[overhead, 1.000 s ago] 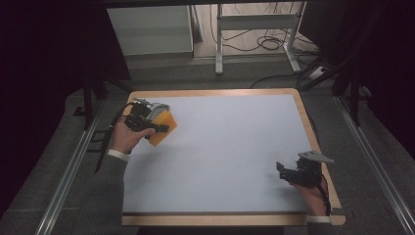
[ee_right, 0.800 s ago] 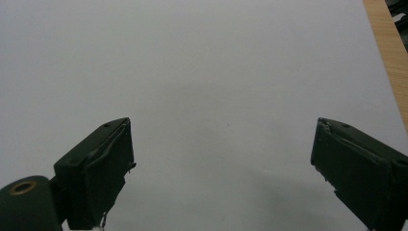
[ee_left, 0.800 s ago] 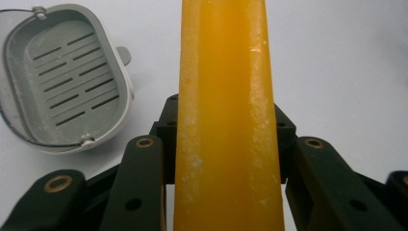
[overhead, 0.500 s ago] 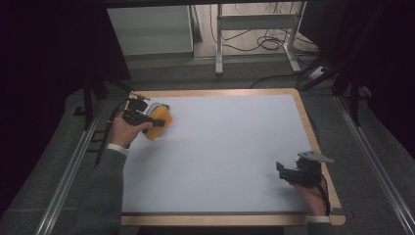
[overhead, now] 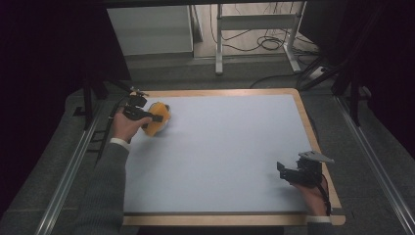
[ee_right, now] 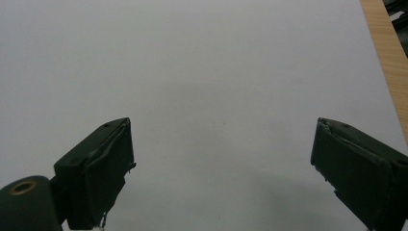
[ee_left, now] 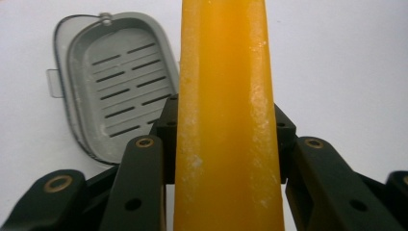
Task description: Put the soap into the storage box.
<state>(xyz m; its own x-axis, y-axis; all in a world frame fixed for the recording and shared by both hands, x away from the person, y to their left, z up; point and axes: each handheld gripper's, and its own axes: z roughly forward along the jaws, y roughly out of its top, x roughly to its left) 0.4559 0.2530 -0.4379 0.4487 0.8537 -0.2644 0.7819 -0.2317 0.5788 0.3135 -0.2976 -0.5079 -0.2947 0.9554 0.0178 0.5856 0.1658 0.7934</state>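
My left gripper [ee_left: 226, 115] is shut on an orange bar [ee_left: 223, 72], held upright between the jaws. On the white table surface beyond it lies an oval grey slotted dish [ee_left: 115, 86], to the left of the bar and apart from it. From above, the left gripper [overhead: 155, 118] holds the orange bar [overhead: 159, 126] over the table's far left corner. My right gripper [overhead: 283, 171] rests near the front right corner, and in its own view the right gripper [ee_right: 221, 163] stands open over bare white surface.
The white mat [overhead: 225, 147] sits in a wooden frame [overhead: 308, 127]. A strip of the wooden edge [ee_right: 385, 53] runs to the right of the right gripper. Metal rails [overhead: 73, 166] flank the table. A stand [overhead: 254, 39] and cables lie on the floor beyond.
The left hand has shifted toward the table's far edge, and its gripper has turned to point right with the orange bar still in it. The right gripper has not moved.
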